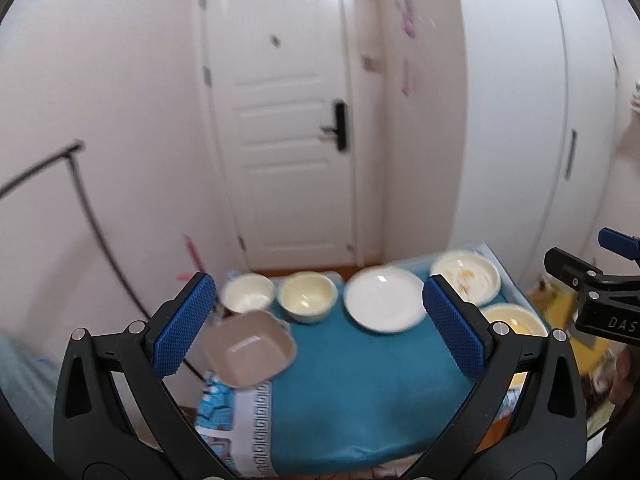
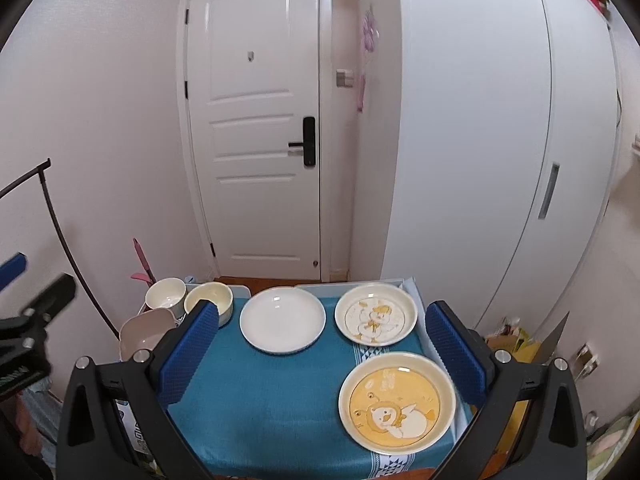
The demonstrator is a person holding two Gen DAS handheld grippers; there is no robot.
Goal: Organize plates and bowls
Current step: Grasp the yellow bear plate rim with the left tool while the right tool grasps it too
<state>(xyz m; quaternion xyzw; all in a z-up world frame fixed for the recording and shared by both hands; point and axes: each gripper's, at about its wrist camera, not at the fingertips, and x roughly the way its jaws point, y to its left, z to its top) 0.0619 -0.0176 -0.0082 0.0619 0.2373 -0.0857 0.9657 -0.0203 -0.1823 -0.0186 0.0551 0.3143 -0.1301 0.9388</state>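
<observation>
On a teal cloth lie a plain white plate, a cream plate with a duck drawing and a yellow duck plate. At the left stand a white bowl, a cream bowl and a square beige bowl. My left gripper hangs open above the cloth, nothing between its blue pads. My right gripper is open too, held above the cloth's middle.
The small table stands before a white door and a white wardrobe at right. A black curved rack bar stands at left. Bags and clutter lie on the floor to the right.
</observation>
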